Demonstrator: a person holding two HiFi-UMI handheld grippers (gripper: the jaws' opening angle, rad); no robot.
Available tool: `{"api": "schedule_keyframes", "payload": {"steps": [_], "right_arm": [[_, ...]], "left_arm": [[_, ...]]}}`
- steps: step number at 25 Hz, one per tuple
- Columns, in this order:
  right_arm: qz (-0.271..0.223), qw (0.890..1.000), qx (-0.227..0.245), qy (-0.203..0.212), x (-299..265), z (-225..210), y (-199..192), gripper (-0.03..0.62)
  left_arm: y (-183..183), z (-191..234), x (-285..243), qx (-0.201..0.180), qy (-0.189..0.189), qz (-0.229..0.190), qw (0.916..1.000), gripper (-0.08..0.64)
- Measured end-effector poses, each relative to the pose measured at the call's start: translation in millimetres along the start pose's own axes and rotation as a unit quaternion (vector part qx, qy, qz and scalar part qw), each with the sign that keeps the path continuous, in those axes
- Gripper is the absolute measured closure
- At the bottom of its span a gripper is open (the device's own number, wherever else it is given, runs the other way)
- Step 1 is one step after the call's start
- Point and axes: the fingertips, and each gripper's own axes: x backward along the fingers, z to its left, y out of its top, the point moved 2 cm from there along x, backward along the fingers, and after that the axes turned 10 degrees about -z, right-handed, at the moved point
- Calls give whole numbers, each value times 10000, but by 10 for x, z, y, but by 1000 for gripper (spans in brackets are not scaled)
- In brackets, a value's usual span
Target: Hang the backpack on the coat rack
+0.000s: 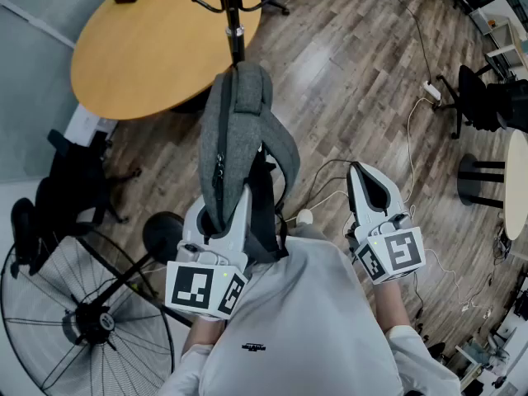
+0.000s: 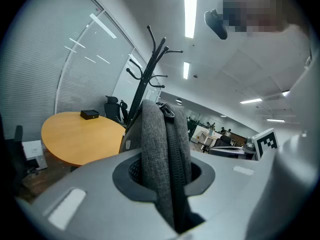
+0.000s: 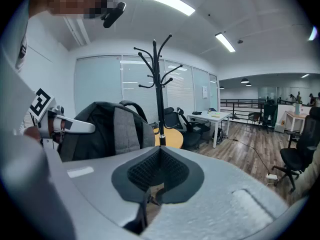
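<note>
A grey backpack (image 1: 239, 122) hangs in the air in front of me, its black straps trailing below. My left gripper (image 1: 223, 213) is shut on its zippered edge, and the grey fabric (image 2: 160, 144) fills the gap between the jaws (image 2: 165, 176). The black coat rack (image 1: 233, 15) stands just beyond the backpack's top; I cannot tell whether they touch. Its hooks (image 2: 150, 69) rise above the bag. My right gripper (image 1: 363, 176) is off to the right, apart from the bag, shut with nothing in it (image 3: 159, 151). From there the backpack (image 3: 110, 129) is at the left and the rack pole (image 3: 159, 84) straight ahead.
A round wooden table (image 1: 148, 48) stands behind the rack, with a small black box (image 2: 90, 114) on it. A standing fan (image 1: 82, 320) and a black chair (image 1: 70, 196) are at the lower left. Cables (image 1: 412, 139) run over the wood floor; another chair (image 1: 483, 106) is at right.
</note>
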Motion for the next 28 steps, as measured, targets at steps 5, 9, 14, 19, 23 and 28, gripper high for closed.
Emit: {"api": "schedule_keyframes", "payload": {"steps": [5, 9, 14, 19, 23, 28], "right_arm": [[-183, 9998, -111, 22, 384, -49, 9, 592], [-357, 9991, -168, 123, 803, -130, -58, 592], [-636, 9973, -258, 252, 1457, -267, -192, 592], [-946, 9948, -224, 292, 2068, -298, -250, 591], [-1007, 9940, -352, 232, 2457, -444, -320, 591], [-1205, 9916, -415, 236, 2631, -502, -324, 591]], "left_arm": [[-27, -344, 246, -133, 60, -75, 9999, 457], [-144, -724, 516, -423, 155, -229, 9987, 457], [-419, -1221, 842, -556, 401, -325, 9971, 457], [-701, -1687, 1119, -606, 445, -283, 9968, 457], [-873, -2075, 1215, -608, 383, -231, 9971, 459], [-940, -2321, 1170, -670, 51, -335, 9972, 457]]}}
